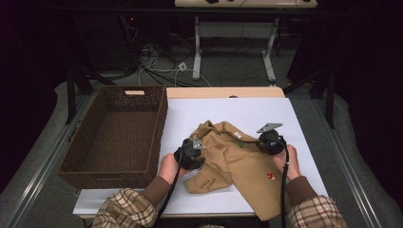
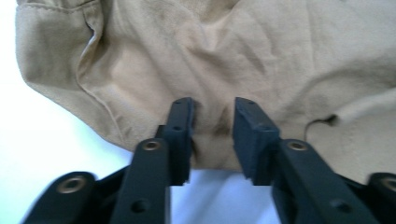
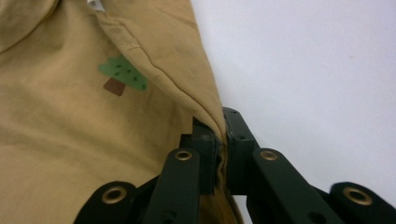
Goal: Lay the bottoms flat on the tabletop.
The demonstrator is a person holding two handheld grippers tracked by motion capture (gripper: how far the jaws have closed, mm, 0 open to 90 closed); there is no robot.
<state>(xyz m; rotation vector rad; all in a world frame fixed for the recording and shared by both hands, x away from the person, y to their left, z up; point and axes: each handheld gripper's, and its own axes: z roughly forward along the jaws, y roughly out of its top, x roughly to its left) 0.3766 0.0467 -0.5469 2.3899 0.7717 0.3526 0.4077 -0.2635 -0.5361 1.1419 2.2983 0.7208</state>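
1. The high view looks forward and down over the table (image 1: 304, 142), taking in both grippers from well above.
2. The left gripper view sits just behind its jaws, close on the tan garment (image 2: 261, 56).
3. The right gripper view does likewise; all three share that garment.

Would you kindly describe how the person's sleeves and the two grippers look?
Plaid sleeves with brown cuffs. The left gripper and right gripper are black and rounded, each topped by a grey three-cornered plate and trailing a black cable. Their black jaws carry brass-coloured rivets.
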